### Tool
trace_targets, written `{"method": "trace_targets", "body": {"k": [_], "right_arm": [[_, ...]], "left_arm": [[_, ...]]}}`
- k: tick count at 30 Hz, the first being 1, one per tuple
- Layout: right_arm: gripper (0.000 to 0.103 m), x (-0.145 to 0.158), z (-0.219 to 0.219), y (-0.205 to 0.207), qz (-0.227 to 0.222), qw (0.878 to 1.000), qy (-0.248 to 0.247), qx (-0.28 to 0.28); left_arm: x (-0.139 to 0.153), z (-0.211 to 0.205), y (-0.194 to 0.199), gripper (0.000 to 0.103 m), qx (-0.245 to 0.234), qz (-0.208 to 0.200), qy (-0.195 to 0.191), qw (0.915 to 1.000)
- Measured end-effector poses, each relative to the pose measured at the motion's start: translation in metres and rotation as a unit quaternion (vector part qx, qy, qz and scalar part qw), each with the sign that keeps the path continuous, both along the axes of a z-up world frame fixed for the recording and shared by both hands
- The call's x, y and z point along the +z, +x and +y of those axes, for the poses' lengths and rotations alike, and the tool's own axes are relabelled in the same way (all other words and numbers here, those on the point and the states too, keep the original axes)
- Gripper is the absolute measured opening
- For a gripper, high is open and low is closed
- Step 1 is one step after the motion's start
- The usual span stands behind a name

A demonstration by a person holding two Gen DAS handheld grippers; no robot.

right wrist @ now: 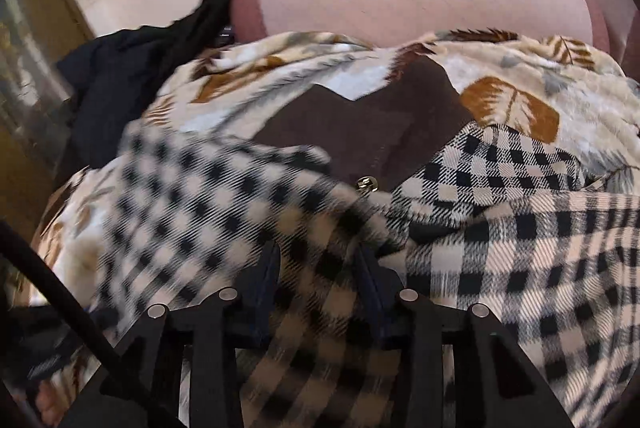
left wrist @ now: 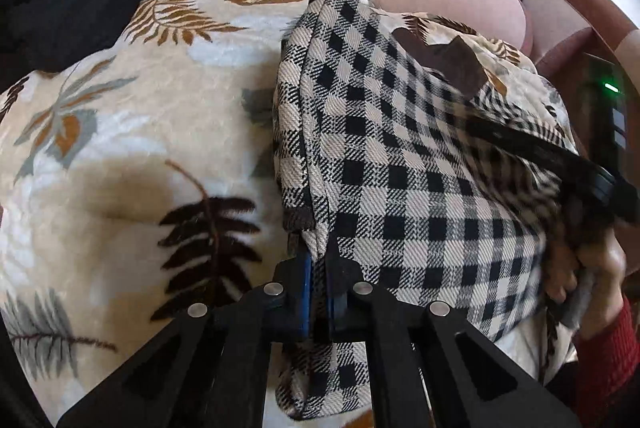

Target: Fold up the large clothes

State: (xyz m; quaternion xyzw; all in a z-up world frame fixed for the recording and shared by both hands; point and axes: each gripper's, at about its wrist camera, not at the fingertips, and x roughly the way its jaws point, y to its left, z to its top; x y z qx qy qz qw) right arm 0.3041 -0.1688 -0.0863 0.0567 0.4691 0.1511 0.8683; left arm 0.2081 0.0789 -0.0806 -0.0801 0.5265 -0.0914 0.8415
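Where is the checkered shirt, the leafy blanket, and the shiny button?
checkered shirt point(left wrist: 400, 148), left wrist view, middle of the plaid cloth.
leafy blanket point(left wrist: 140, 108), left wrist view, bare cream part with leaf prints.
shiny button point(right wrist: 367, 183), right wrist view, the metal face.

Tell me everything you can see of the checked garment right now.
The checked garment is a thick woven piece in black and cream check with a dark brown inner part and a small metal snap. It lies rumpled and partly doubled over on the leaf-print blanket. The left gripper is shut on a hemmed edge; cloth also bunches between the right gripper fingers.
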Motion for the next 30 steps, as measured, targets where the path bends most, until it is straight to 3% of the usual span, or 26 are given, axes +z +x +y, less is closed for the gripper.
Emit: {"method": "trace_targets", "body": {"k": [4,7,12,14,18,25,30], "right_arm": [[0.044,-0.019,0.006,0.013,-0.003,0.999,-0.029,-0.016],[0.054,-0.018,0.02,0.011,-0.021,0.998,-0.064,-0.004],[0.055,0.001,0.009,0.002,-0.032,0.998,-0.045,-0.018],[0.057,0.015,-0.007,-0.004,-0.038,0.998,-0.027,-0.033],[0.058,0.036,-0.049,-0.02,-0.04,0.997,-0.017,-0.067],[0.061,0.057,-0.161,-0.073,-0.014,0.99,0.01,-0.143],[0.067,0.048,-0.223,-0.129,0.007,0.984,0.026,-0.178]], "left_arm": [[-0.007,0.009,-0.007,0.005,-0.001,0.013,-0.013,0.9998],[-0.007,0.008,-0.007,0.007,0.004,0.015,-0.016,0.9998],[0.009,0.013,-0.013,0.008,0.02,0.004,-0.016,0.9997],[0.019,0.015,-0.017,0.012,0.032,-0.013,-0.007,0.9994],[0.032,0.012,-0.028,0.028,0.041,-0.042,0.008,0.9982],[0.032,-0.015,-0.044,0.034,-0.002,-0.065,0.034,0.9973],[0.018,-0.024,-0.044,0.034,-0.006,-0.061,0.053,0.9967]]}}
